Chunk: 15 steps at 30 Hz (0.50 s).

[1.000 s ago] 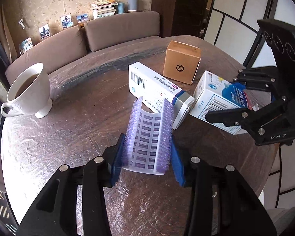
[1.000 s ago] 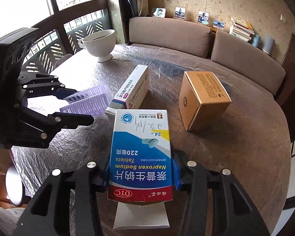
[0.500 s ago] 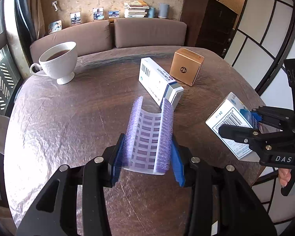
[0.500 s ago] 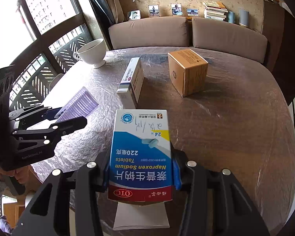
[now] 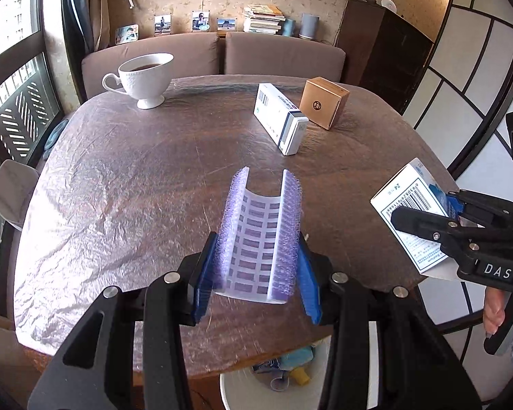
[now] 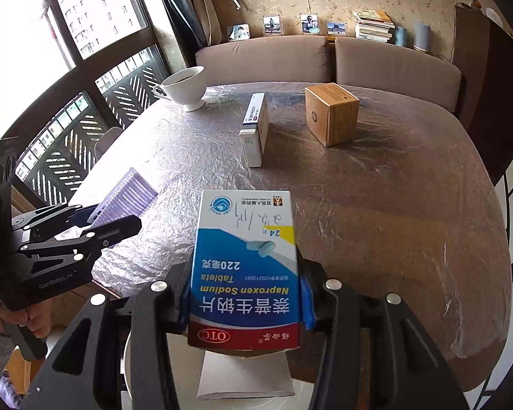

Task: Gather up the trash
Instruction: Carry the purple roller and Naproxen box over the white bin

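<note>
My left gripper (image 5: 256,273) is shut on a bent purple blister sheet (image 5: 260,235), held above the table's near edge; the sheet also shows in the right wrist view (image 6: 126,198). My right gripper (image 6: 244,294) is shut on a blue and white Naproxen tablet box (image 6: 246,259), held at the table's near right edge; the box also shows in the left wrist view (image 5: 410,205). A white bin (image 5: 311,393) with trash inside stands below the table edge, under both grippers. A white medicine box (image 5: 280,119) and a brown cardboard box (image 5: 325,106) stand on the table.
A white cup of coffee (image 5: 143,78) stands at the table's far left. The round table (image 5: 136,177) is covered with crinkled clear film. A sofa (image 5: 222,54) runs behind it, a dark cabinet (image 5: 386,54) stands at the far right, and windows are on the left.
Both grippers have pulled back from the table's middle toward its near edge, each still holding its item. The bin has come into view below.
</note>
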Each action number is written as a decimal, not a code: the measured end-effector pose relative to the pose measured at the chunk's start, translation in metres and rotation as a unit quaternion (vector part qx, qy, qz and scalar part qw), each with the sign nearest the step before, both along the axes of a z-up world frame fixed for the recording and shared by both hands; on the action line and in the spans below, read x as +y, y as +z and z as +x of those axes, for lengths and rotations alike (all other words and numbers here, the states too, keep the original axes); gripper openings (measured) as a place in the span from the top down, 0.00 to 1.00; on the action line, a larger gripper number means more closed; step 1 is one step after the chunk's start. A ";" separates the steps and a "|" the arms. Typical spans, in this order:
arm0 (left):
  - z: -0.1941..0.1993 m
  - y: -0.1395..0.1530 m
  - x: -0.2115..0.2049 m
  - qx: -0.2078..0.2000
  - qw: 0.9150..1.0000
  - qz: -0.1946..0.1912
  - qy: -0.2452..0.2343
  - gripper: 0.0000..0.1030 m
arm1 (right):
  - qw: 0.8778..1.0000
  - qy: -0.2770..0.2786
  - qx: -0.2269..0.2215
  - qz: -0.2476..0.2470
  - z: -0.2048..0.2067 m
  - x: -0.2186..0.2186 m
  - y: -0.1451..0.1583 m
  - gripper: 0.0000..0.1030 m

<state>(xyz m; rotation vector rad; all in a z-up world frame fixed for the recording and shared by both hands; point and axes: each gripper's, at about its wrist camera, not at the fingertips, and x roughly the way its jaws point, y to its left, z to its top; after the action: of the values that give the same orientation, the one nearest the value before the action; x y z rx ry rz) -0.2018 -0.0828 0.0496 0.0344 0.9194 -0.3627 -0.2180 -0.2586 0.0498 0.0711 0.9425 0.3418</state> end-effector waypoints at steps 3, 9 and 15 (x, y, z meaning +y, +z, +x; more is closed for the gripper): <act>-0.013 -0.001 -0.001 0.003 1.000 -0.003 0.002 0.57 | 1.000 0.006 0.003 0.002 -0.011 0.001 0.001 0.56; -0.041 -0.005 -0.005 0.010 1.000 -0.001 0.000 0.57 | 1.000 0.019 0.006 -0.001 -0.038 0.003 0.000 0.56; -0.064 -0.009 -0.011 0.016 1.000 0.002 -0.001 0.57 | 0.999 0.032 0.012 -0.003 -0.058 0.006 -0.002 0.56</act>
<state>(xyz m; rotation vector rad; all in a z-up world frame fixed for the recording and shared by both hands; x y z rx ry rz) -0.2657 -0.0941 0.0406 0.0322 0.9514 -0.3637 -0.2762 -0.2528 0.0478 0.0394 0.9701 0.3972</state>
